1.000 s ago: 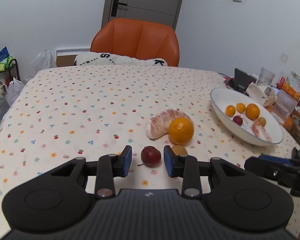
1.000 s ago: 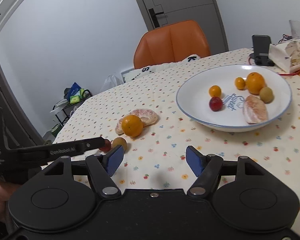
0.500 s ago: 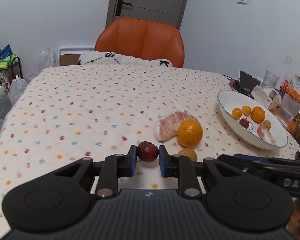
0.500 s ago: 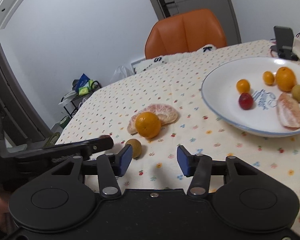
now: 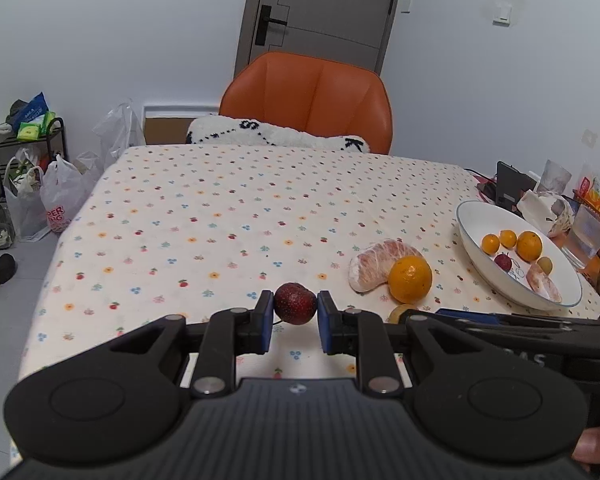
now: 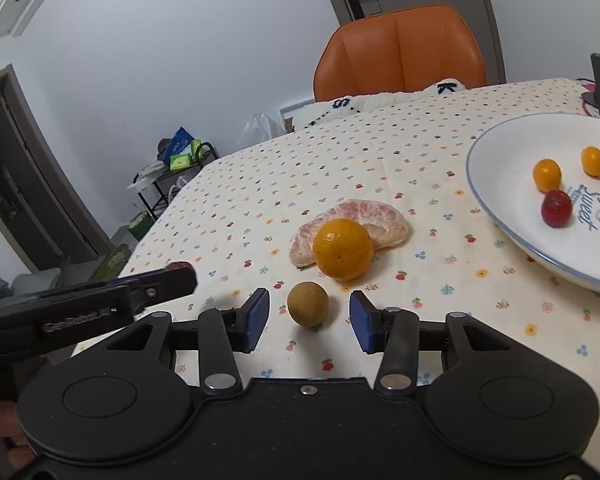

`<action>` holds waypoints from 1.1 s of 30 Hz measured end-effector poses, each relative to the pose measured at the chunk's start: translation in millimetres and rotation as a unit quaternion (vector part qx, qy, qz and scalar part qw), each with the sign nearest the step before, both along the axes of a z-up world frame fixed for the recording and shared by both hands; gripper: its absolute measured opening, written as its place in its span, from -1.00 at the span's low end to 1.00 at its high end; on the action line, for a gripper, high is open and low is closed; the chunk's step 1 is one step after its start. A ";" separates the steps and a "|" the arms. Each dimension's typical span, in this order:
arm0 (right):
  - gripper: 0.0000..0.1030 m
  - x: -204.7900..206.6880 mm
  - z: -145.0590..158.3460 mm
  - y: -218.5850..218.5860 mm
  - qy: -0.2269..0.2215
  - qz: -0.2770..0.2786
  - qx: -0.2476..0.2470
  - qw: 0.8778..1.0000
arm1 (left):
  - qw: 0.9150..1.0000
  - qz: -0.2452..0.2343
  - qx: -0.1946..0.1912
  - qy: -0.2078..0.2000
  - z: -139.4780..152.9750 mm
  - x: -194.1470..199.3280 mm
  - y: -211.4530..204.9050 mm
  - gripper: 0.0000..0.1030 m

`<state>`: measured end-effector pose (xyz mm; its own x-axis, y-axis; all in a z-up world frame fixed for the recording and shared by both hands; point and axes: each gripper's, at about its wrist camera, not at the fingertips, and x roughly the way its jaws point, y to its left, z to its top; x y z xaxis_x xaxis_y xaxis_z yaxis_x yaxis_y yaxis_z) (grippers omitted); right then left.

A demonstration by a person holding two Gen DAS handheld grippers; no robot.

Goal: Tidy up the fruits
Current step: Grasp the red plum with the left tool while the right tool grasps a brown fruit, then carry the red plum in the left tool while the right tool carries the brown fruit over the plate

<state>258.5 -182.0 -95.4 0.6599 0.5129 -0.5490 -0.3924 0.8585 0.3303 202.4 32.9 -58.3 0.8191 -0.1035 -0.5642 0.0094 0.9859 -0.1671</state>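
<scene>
Red fruit clamped in left tool, apparently lifted | right tool spread around brown fruit near surface's front edge

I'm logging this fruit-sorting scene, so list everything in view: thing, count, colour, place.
Dark red fruit: 1, dark red, pinched between the left gripper's pads.
Small brown fruit: 1, brown, on the tablecloth between the right gripper's open fingers.
Orange: 1, orange, on the cloth against the peeled segment.
Peeled pomelo segment: 1, pale pink, behind the orange.
Plate: 1, white with blue rim, right side; holds orange citrus, a red fruit, a greenish-brown fruit and a peeled piece.
Tablecloth: 1, cream with a small coloured print.
Chair: 1, orange, far side.
Cushion: 1, white and black, on the chair.
Door: 1, grey.
Left gripper: black, blue pads.
Right gripper: black, blue pads.
</scene>
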 end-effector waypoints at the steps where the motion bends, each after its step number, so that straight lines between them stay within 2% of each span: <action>1: -0.13 0.7 -0.4 2.1 -0.002 0.002 -0.002 1.000 | 1.000 0.001 -0.001 0.000 0.8 -1.5 0.9 -0.59; 3: -0.31 2.7 -2.7 5.9 0.001 0.006 -0.005 1.000 | 1.000 0.003 -0.001 0.000 2.3 -4.2 1.3 -0.59; 4: -0.51 3.4 -4.3 7.2 0.007 0.007 -0.007 1.000 | 1.000 0.003 0.000 -0.001 3.2 -5.4 1.0 -0.59; 5: -0.57 3.6 -5.8 6.9 0.011 0.005 -0.007 1.000 | 1.000 0.003 0.001 -0.002 4.2 -6.5 0.5 -0.59; 14: -0.58 -9.8 10.9 -14.2 -0.012 -0.008 0.002 1.000 | 1.000 -0.009 0.001 -0.013 16.4 -13.1 -17.0 -0.59; 33: -0.58 -29.3 37.7 -81.3 -0.046 -0.056 0.000 0.997 | 0.998 -0.052 -0.005 -0.036 35.5 -15.4 -83.2 -0.59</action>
<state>229.1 -263.3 -57.7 0.7604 0.4331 -0.4839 -0.3225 0.8986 0.2975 187.0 -50.3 -22.7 0.8415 -0.1955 -0.5037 0.1241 0.9773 -0.1719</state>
